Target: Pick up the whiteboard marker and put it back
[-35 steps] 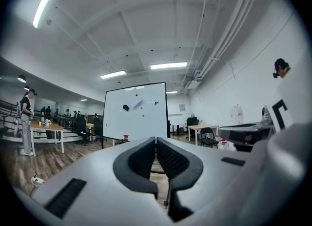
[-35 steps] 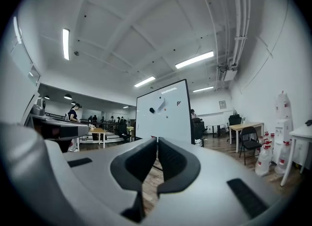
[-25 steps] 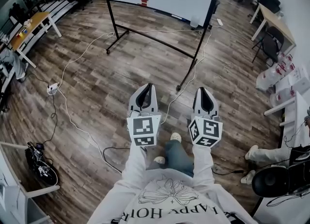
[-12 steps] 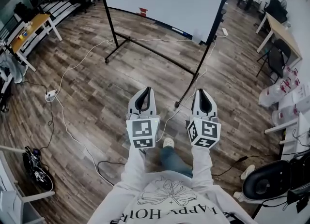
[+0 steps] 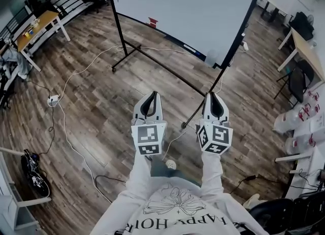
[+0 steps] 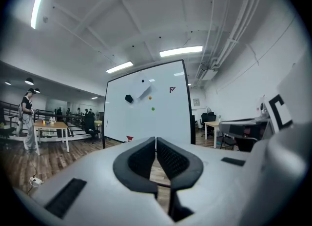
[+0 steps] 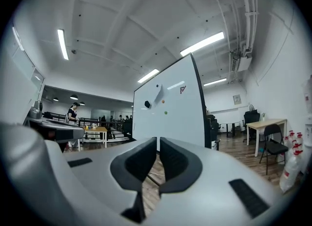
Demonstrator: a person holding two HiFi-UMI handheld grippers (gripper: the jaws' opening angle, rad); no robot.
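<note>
A white whiteboard [image 5: 177, 5] on a black wheeled stand stands ahead of me, also in the left gripper view [image 6: 146, 113] and the right gripper view [image 7: 168, 115]. It carries a black object [image 6: 129, 98], an orange and a green dot, and a red mark. A small red thing [image 5: 152, 22] sits on its bottom ledge. I cannot make out a marker for certain. My left gripper [image 5: 151, 95] and right gripper [image 5: 215, 96] are held level side by side, pointing at the board and short of it. Both are shut with nothing between their jaws [image 6: 155, 139] [image 7: 159, 139].
White cables trail over the wooden floor to a power strip [image 5: 53, 99]. The stand's foot [image 5: 185, 125] lies just ahead, between the grippers. A wooden table [image 5: 38, 26] stands at the left, a desk [image 5: 307, 48] and chair at the right. A person [image 6: 28, 120] stands far left.
I have walked toward the whiteboard, which now looks larger and nearer. Both grippers came forward together and stayed shut.
</note>
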